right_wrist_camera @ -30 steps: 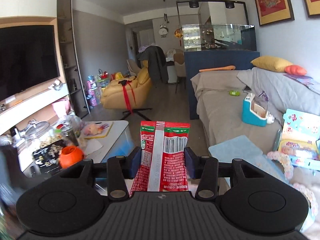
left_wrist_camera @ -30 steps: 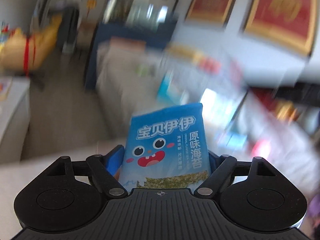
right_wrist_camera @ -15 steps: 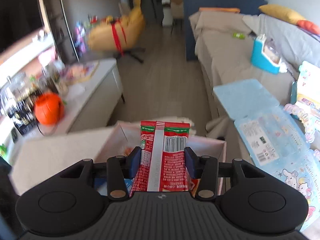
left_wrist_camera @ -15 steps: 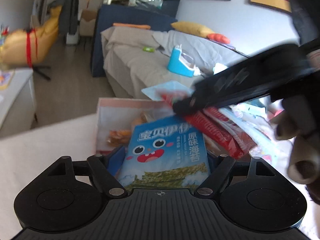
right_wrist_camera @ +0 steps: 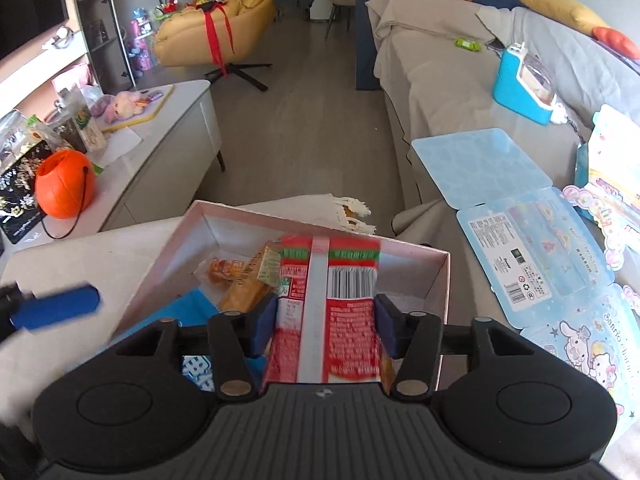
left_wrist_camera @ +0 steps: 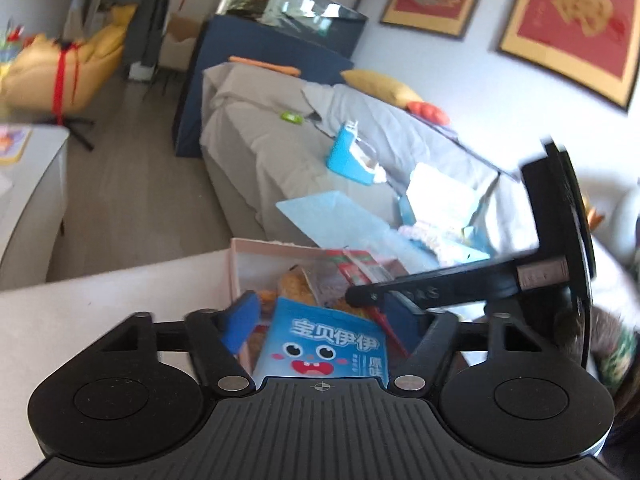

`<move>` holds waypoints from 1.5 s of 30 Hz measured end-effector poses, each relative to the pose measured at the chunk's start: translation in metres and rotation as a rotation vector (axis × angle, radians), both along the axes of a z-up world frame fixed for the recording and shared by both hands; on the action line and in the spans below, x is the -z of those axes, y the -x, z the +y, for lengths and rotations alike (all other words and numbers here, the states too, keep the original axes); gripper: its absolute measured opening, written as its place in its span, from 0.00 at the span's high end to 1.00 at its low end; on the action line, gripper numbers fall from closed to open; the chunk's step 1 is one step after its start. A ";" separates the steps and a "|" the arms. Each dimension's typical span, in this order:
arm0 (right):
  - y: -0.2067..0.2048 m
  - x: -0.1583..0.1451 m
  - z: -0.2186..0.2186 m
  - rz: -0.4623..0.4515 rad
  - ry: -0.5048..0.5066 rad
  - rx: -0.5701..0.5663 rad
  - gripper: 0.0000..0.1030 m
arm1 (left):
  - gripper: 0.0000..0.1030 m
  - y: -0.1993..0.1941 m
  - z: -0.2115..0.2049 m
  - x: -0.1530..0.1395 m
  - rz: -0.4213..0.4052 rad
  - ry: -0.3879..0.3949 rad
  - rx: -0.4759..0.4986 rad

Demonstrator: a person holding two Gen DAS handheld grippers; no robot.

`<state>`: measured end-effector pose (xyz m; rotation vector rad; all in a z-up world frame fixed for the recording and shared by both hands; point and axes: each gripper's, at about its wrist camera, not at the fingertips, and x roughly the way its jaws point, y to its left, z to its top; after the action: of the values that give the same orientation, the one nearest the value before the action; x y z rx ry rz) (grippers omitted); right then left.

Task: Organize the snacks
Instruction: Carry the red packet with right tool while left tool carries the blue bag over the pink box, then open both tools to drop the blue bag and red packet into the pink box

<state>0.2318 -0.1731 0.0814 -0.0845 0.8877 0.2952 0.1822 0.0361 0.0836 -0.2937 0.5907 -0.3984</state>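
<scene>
A pink open box (left_wrist_camera: 236,268) (right_wrist_camera: 438,280) on a white table holds several snack packets. My left gripper (left_wrist_camera: 326,320) is open just above the box. The blue seaweed packet (left_wrist_camera: 324,354) lies loose between its blue pads, resting in the box. My right gripper (right_wrist_camera: 326,320) is shut on a red packet (right_wrist_camera: 326,312) with a barcode, held over the box's right half. The red packet also shows in the left wrist view (left_wrist_camera: 360,266). The right gripper's body (left_wrist_camera: 440,292) crosses the left wrist view from the right.
Orange-yellow snack packets (right_wrist_camera: 240,280) lie in the box's middle. A grey sofa (right_wrist_camera: 440,92) with blue toy packaging (right_wrist_camera: 532,256) is to the right. A white side table (right_wrist_camera: 160,152) with an orange pumpkin bucket (right_wrist_camera: 64,188) is at left.
Both grippers came down to the box. My left gripper opened and let the blue seaweed packet go into the box. My right gripper still holds the red packet, now lower over the box.
</scene>
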 end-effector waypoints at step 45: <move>0.046 -0.007 -0.014 -0.159 -0.034 0.092 0.51 | 0.76 0.005 -0.033 0.019 0.112 -0.243 0.093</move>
<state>0.1862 -0.1869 0.0881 -0.0346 0.7260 0.2145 0.1770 0.0036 0.0648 -0.0563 0.7571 -0.3971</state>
